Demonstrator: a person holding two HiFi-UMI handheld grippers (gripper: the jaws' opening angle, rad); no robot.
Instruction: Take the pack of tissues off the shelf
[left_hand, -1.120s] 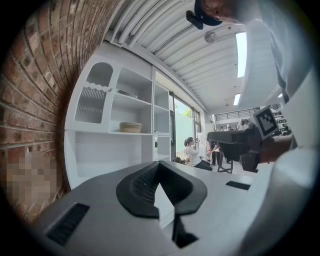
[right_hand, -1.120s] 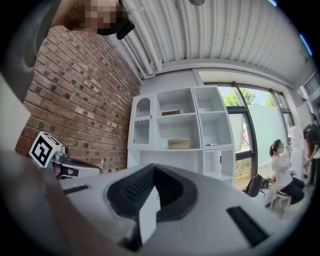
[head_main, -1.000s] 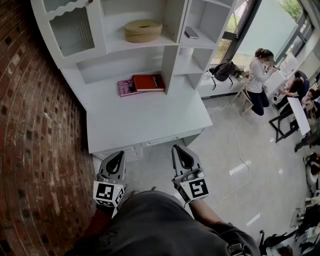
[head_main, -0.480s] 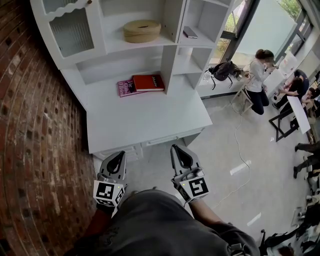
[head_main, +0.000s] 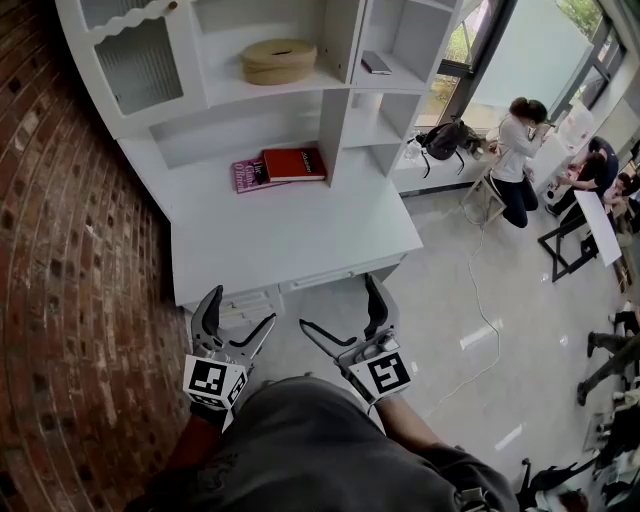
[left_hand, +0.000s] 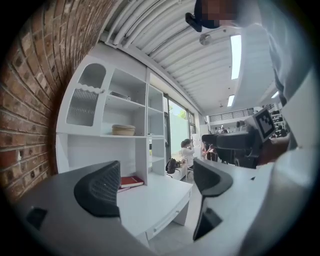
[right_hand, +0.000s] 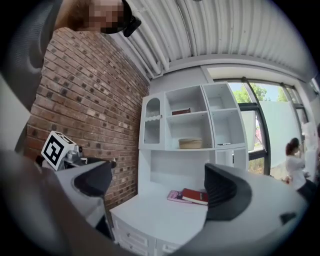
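The tan oval pack of tissues (head_main: 278, 60) sits on the shelf (head_main: 225, 95) above the red book (head_main: 294, 163), well apart from both grippers. The left gripper (head_main: 240, 312) and right gripper (head_main: 338, 305) have just been opening. Each stands wide with nothing between its jaws, across the surface (head_main: 290, 235) from the red book. The pack looks broad, so 1 gripper closing off-centre could tip it or shove it deeper, and a hasty reach might clip the shelf's edge.

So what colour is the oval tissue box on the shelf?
The oval tissue box is plain tan; the head view shows it best.
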